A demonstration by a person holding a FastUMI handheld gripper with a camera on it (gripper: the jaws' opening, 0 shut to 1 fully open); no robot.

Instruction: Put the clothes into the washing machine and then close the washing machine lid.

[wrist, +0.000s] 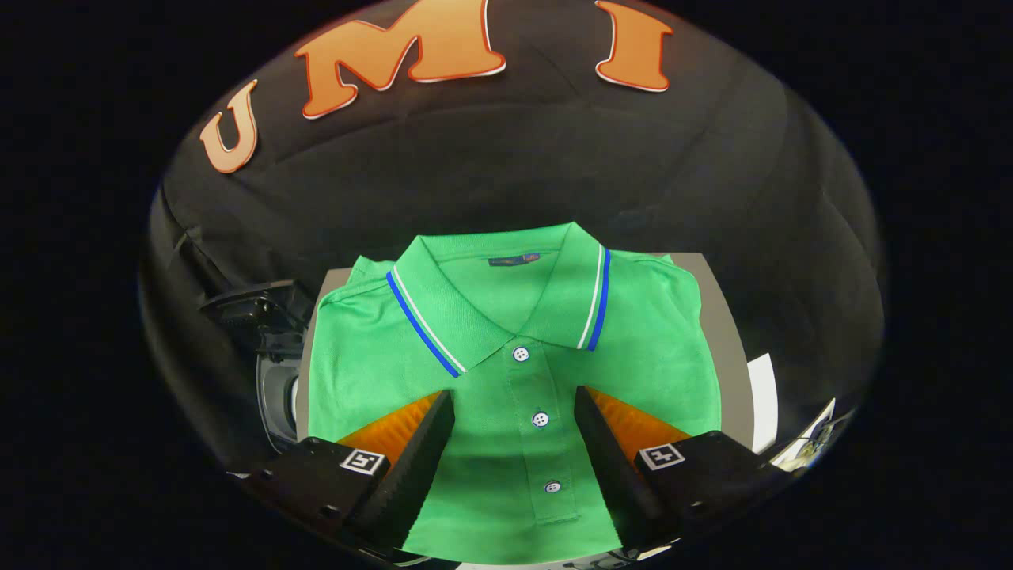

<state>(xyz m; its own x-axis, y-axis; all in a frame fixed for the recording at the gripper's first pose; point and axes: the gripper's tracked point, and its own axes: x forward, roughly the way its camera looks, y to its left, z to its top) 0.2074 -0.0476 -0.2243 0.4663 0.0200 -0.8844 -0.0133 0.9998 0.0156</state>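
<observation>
Between the spread fingers (514, 431), and running on beyond them toward 12 o'clock: one folded green polo shirt (514, 348), lying flat on a grey tabletop (724, 332). Fingers held wide apart, pinching nothing, one on each side of the button placket (542, 443); whether the tips rest on the cloth or hover just above it cannot be told.

Material: knitted fabric with a fine pique grain, matte, soft. Judged light and fully limp (no stiffness to count on once lifted). Likely to sag, unfold and trail from whatever point is taken. Not fragile; not slippery, given the textured weave.

Shape: folded to a neat rectangle, sleeves tucked behind. Collar (506, 305) turned down at 12 o'clock, edged with blue and white stripes, the stiffest and thickest part of the garment. Placket a doubled strip carrying three small white buttons (540, 419), running from 12 to 6 o'clock on the midline.

Recommended hold: a pinch gathering several layers at once, either the placket between the fingers or the collar just ahead. A single top layer taken alone would probably peel away and leave the rest lying on the tabletop. Buttons best kept off the pads, being hard and rounded.

At 9 o'clock of the shirt, beside the tabletop: a dark device (253, 309) and a rounded grey body (277, 396), too far into shadow to identify.
</observation>
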